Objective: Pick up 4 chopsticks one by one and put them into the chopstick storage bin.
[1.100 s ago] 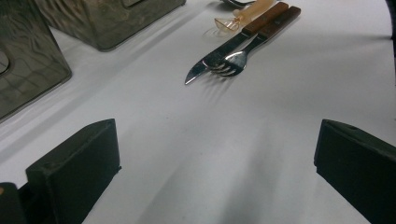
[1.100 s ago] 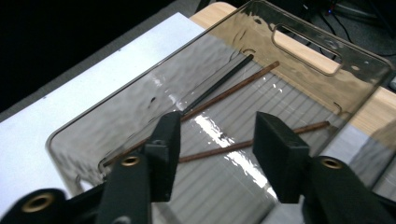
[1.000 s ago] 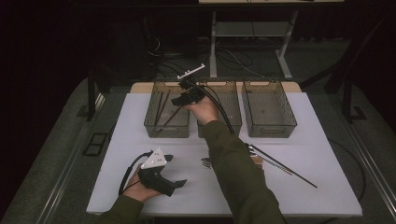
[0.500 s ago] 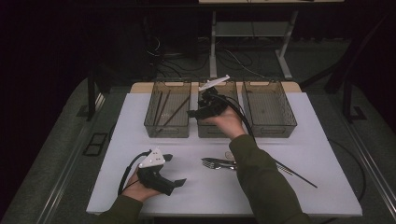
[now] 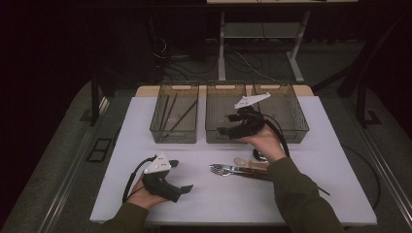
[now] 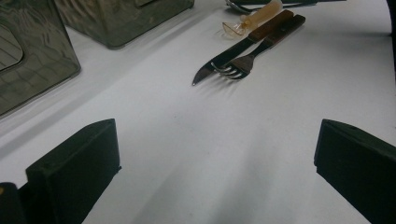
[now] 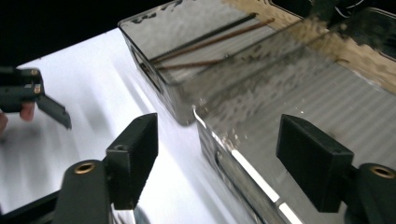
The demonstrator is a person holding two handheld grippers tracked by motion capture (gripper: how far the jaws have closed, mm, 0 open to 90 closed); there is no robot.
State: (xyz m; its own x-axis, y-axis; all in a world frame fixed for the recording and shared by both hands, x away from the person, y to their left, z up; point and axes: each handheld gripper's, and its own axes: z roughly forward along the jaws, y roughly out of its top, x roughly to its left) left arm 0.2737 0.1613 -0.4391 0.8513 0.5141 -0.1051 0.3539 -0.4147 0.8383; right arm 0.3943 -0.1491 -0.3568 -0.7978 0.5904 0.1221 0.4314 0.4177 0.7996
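With its jaws wide, just opened and holding nothing, the right claw (image 5: pixel 224 131) hangs over the middle bin (image 5: pixel 226 114), so a sorting drop looks done and next comes fetching the fork (image 5: pixel 224 170) from the desk (image 5: pixel 316 160), while the left claw (image 5: pixel 187 189) rests wide and empty.

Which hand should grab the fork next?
Probably the left. The left gripper rests open on the table, aimed at the fork. The right gripper, open and empty, is up by the bins.
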